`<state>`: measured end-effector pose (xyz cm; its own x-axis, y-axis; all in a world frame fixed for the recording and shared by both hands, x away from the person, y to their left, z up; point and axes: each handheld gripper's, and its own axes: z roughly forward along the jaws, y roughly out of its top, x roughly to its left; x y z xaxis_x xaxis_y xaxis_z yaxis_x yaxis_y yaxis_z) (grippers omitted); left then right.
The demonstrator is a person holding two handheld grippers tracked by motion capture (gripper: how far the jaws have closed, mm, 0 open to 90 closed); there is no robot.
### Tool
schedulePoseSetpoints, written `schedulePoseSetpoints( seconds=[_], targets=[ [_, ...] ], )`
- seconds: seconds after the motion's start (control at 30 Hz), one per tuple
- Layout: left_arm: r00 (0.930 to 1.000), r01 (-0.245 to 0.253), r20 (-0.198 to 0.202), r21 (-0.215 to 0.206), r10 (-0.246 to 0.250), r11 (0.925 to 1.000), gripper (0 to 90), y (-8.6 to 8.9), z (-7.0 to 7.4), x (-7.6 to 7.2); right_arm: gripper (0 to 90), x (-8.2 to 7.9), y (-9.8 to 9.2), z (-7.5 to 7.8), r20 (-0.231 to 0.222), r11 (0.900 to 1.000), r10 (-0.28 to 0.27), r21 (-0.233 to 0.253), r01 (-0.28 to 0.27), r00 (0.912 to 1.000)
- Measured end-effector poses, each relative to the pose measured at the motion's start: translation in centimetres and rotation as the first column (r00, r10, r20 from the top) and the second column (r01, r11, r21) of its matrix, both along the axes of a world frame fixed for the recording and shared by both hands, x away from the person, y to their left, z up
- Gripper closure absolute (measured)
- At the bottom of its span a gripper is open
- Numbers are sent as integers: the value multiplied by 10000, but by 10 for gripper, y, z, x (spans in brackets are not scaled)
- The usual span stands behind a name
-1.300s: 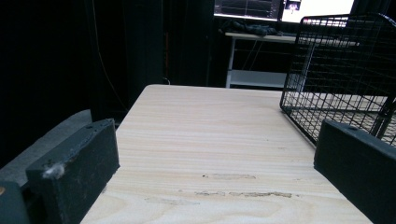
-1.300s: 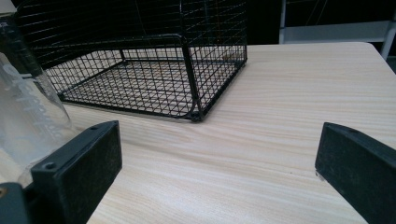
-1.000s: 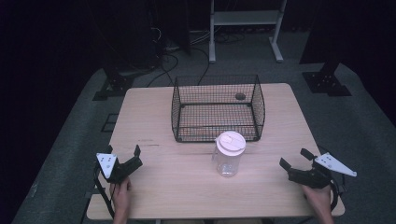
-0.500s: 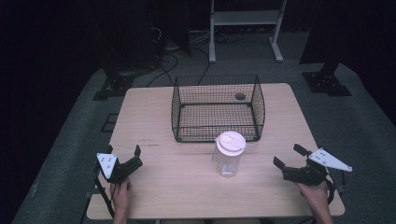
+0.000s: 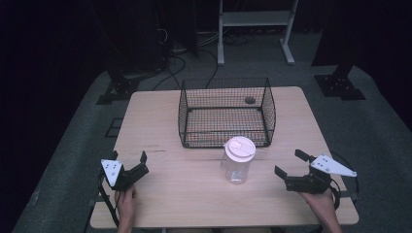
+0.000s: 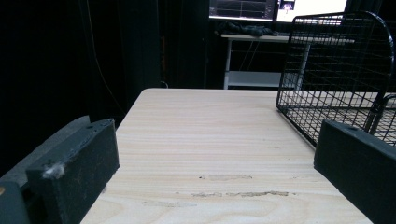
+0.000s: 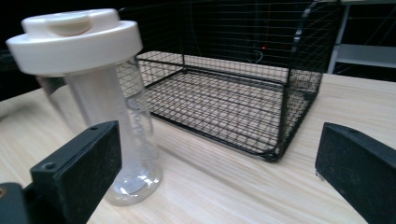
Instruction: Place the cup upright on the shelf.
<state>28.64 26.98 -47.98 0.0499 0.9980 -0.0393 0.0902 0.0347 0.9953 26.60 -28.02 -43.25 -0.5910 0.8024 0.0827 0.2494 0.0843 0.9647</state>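
Observation:
A clear plastic jar (image 5: pixel 238 165) with a white lid (image 5: pixel 239 148) stands upright on the wooden table (image 5: pixel 194 194), just in front of a black wire basket (image 5: pixel 226 112). My right gripper (image 5: pixel 290 164) is open at the front right, a short way right of the jar, its jaws pointing toward it. In the right gripper view the jar (image 7: pixel 107 121) rises behind the left jaw, with the basket (image 7: pixel 233 93) beyond. My left gripper (image 5: pixel 129 159) is open at the front left, holding nothing. The basket's corner (image 6: pixel 336 84) is at the right of the left gripper view.
A small dark spot (image 5: pixel 249 100) is seen through the basket's back wall. A white metal stand (image 5: pixel 255 29) and cables are on the floor behind the table. Dark stand bases (image 5: pixel 340 85) sit to the far right and left.
My right gripper has moved left, closer to the jar, and turned slightly toward it. The left gripper, jar and basket have stayed put.

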Motion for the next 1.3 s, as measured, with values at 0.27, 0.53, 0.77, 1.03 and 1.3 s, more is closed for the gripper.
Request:
schedulePoseSetpoints(
  seconds=[0.27,0.53,0.77,1.03,1.3],
  targets=[
    [10000,-7,1,13,6,10000,0,0,0,0,0,-7,14,6,151,9987,506,-61,-505,9986],
    [10000,-44,1,42,44,10000,0,0,0,0,0,-10,29,11,227,9951,973,-178,-969,9950],
    [10000,-58,10,61,58,10000,0,-1,0,0,0,-12,41,14,246,9907,1357,-138,-1354,9904],
    [10000,-68,15,77,68,9999,0,-1,0,0,0,-11,55,17,289,9843,1766,-67,-1765,9839],
    [10000,-73,18,76,73,9999,0,-1,0,0,0,-6,72,19,308,9799,1991,-182,-1986,9795]
  ],
)
